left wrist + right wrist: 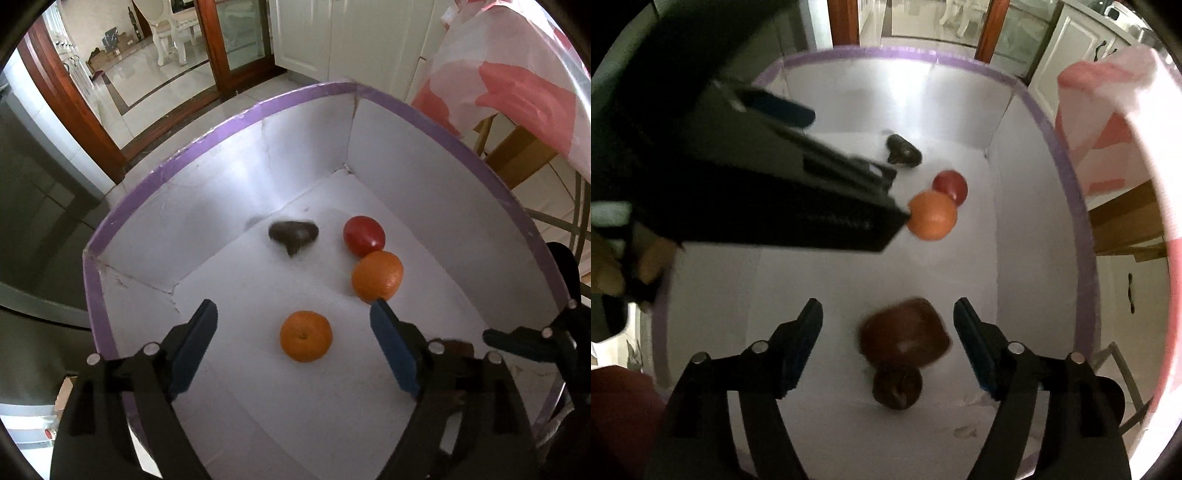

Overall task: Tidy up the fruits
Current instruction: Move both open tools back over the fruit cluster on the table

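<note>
A white box with a purple rim (221, 125) holds the fruit. In the left wrist view an orange (306, 335) lies on the box floor between and just beyond my open left gripper (293, 314). A second orange (376, 276) touches a red tomato (364, 235); a dark brown water caltrop (293, 233) lies near the far wall. In the right wrist view my right gripper (888, 310) is open over a blurred dark red-brown fruit (905, 332) and a round brown fruit (897, 386). The left gripper's body (768, 192) hides the near orange there.
The box stands on a tiled floor. A table with a pink and white cloth (517, 74) rises at the right. Wooden door frames (70, 103) and white cabinets (325, 37) stand behind. The box walls (1027, 206) enclose both grippers.
</note>
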Demonstrator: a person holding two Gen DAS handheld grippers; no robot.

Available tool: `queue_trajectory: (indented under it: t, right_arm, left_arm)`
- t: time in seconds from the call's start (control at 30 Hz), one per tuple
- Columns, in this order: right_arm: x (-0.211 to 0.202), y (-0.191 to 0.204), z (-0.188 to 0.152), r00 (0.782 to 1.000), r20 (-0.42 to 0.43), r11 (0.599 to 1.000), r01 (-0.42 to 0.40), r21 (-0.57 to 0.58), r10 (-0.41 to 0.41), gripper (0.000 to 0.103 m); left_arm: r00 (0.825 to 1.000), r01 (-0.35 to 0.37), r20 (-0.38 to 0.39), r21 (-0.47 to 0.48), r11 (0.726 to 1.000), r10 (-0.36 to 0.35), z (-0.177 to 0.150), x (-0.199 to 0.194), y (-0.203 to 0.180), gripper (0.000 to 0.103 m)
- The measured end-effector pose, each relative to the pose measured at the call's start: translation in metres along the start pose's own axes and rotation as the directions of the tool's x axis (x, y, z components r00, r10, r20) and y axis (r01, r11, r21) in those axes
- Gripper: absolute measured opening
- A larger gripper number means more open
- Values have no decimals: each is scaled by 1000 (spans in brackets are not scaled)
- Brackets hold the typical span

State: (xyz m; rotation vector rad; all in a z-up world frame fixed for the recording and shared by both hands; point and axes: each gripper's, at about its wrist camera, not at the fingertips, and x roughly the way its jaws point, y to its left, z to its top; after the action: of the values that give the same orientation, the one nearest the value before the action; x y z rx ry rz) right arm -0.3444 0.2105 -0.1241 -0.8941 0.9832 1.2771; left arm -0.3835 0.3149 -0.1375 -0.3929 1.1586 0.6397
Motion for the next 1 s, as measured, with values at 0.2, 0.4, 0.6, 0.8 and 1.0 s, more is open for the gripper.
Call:
queue_trajectory:
  t: [0.2, 0.4, 0.6, 0.8, 1.0]
  right_arm:
    - [-9, 1, -1, 1000, 19, 1000, 1, 11, -2, 73]
    - [-28, 1, -4, 998, 69, 999, -7, 34, 5, 75]
    - [-67, -7, -7, 985, 174, 997, -27, 79, 13, 76]
    - [-115, -25, -13, 953, 302, 992, -35, 122, -3, 82]
    - [-168, -46, -28, 897, 438, 985, -24, 169, -53, 88]
  left_arm:
    - [1000, -14, 11, 14, 1000, 14, 3, -8, -4, 91]
    - [999, -39, 33, 41, 998, 37, 9, -21, -9, 92]
    - [995, -70, 80, 64, 995, 65, 23, -43, -16, 93]
    - [980, -124, 167, 77, 989, 110, 48, -81, -31, 97]
    - [962, -119, 260, 126, 985, 83, 76, -124, -63, 98]
